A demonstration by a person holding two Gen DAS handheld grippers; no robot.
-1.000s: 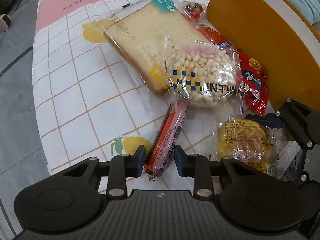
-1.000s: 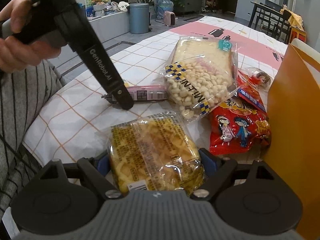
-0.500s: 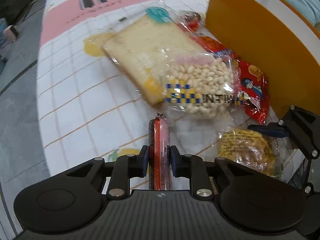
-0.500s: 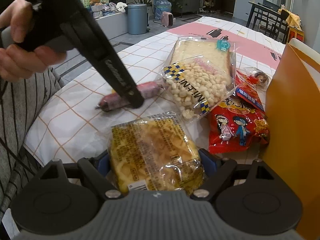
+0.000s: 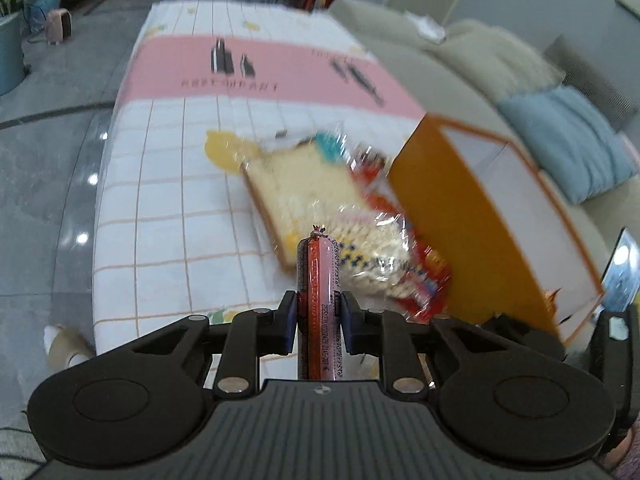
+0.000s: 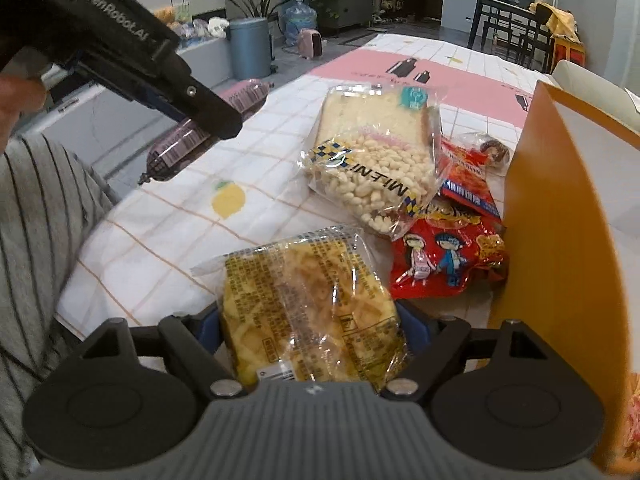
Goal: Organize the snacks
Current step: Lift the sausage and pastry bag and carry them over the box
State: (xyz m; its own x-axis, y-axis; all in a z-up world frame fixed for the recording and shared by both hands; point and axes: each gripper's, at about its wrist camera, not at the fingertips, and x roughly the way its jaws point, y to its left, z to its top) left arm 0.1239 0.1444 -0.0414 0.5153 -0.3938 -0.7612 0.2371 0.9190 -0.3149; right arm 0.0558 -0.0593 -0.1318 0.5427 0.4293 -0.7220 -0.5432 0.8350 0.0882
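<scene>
— Left gripper [image 5: 318,316] is clamped on the sausage [image 5: 319,280], clear of the table. Which way to the box?

— Orange box [image 5: 472,216] stands ahead and to its right, past the heap of snacks. That sausage lies lengthwise along the fingers, tip pointing forward.

— And the right gripper [image 6: 316,332]?

— Its jaws are closing around the yellow cake pack [image 6: 308,304], which lies on the tablecloth [image 6: 160,232] just beside the box wall. Likely the right hand is nearer.
</scene>
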